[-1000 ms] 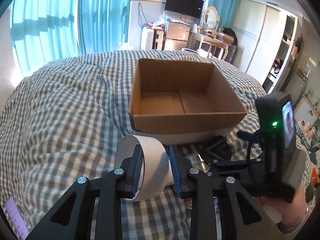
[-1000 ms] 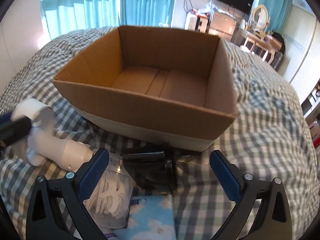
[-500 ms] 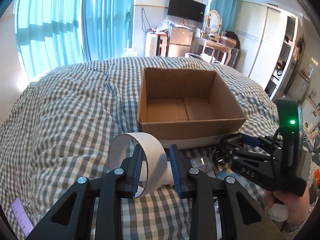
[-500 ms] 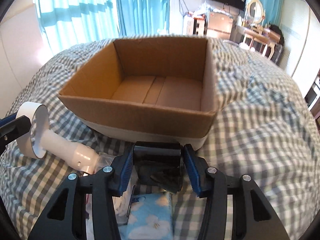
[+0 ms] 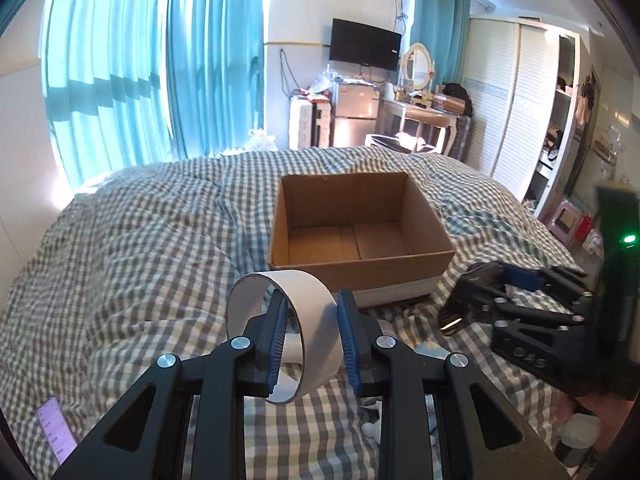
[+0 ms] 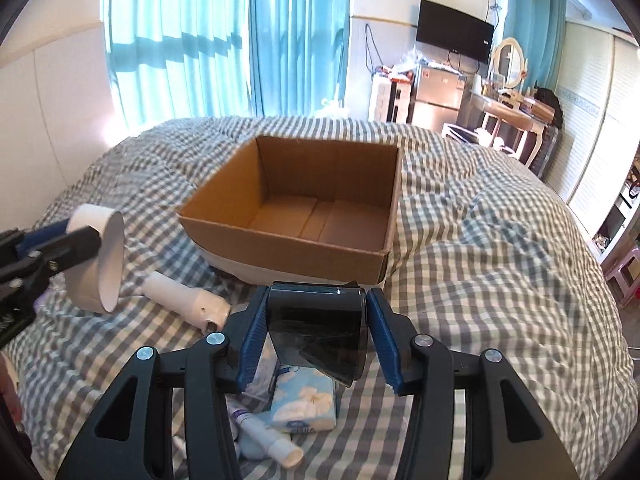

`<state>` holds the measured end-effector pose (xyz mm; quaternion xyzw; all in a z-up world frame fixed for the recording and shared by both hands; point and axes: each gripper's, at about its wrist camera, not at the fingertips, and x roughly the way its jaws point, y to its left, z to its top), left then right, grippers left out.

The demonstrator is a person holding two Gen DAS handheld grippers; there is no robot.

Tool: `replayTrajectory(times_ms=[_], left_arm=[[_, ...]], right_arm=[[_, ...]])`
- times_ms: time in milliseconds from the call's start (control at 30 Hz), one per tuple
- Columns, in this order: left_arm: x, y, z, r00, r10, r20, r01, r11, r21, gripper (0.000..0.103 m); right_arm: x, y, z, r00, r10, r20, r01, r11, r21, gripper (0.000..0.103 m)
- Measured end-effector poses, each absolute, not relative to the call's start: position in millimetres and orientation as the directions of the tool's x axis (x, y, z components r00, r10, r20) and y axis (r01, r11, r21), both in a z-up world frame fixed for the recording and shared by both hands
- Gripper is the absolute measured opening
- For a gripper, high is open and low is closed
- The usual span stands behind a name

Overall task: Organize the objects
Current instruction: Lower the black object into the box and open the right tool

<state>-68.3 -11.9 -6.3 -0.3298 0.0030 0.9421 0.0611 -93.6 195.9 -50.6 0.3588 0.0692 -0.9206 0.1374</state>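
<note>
Both grippers have lifted their loads clear of the checked duvet (image 5: 132, 264). Left wrist view: left gripper (image 5: 311, 340) is clamped on a white fan head (image 5: 294, 312), short of the empty cardboard box (image 5: 420, 268).

Right wrist view: right gripper (image 6: 316, 336), wide apart before, pinches a dark translucent container (image 6: 318, 328) before the box's near rim, above a tissue pack (image 6: 306, 406).

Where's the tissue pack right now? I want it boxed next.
In the right wrist view the tissue pack lies on the checked bedspread, low and centre-left, just under the dark case in the right gripper.
</note>
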Motion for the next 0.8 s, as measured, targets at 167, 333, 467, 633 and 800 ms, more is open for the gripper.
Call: replayTrajectory(times_ms=[167,333,467,633,800], left_arm=[[-59,-11,6,-0.787,0.121,-0.605,-0.120,-0.992,-0.042,0.026],[-63,-3,25,-0.796,0.123,-0.593,-0.133,-0.991,-0.027,0.026],[-79,3,38,-0.798,0.124,-0.590,-0.137,-0.990,-0.023,0.026],[-111,11,48,-0.797,0.120,-0.592,-0.137,-0.990,-0.016,0.026],[-153,14,37,-0.774,0.118,-0.622,-0.137,-0.990,-0.017,0.026]], right_arm=[[-73,198,-27,-0.739,-0.210,-0.641,0.306,-0.951,-0.041,0.048],[-60,198,-3,-0.757,-0.226,-0.613,0.329,-0.942,-0.059,0.048],[-63,202,20,-0.772,-0.234,-0.591,0.335,-0.940,-0.065,0.048],[-83,202,46,-0.781,-0.256,-0.570,0.347,-0.936,-0.054,0.048],[-125,194,52,-0.770,-0.259,-0.583,0.357,-0.933,-0.057,0.048]])
